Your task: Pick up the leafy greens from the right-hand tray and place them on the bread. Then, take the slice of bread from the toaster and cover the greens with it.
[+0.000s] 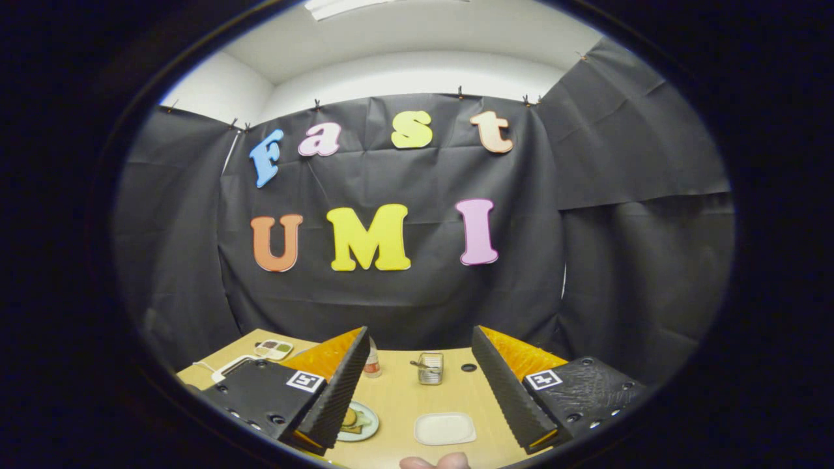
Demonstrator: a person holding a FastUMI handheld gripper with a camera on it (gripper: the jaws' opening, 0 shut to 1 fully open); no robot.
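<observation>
You are holding the gripper [417,391] high above the wooden table [397,404], its fingers spread wide and pinching nothing. Between them you are seeing a white tray [444,428], and it is showing no greens. Beside the left finger, a round plate [360,422] is carrying what appears to be bread with something yellow and green on it; whether those are the leafy greens is too small to tell. Beyond the fingers, the metal toaster [430,368] is standing well apart from the plate; a slice inside it cannot be made out. Judged from this, the greens may be lying on the bread already, with the covering slice left to settle. A small bottle [372,366] is standing near the left finger, a multi-compartment dish [274,350] farther off, and fingertips [435,462] are showing at the near table edge. Nothing is blocking the way to the toaster.
</observation>
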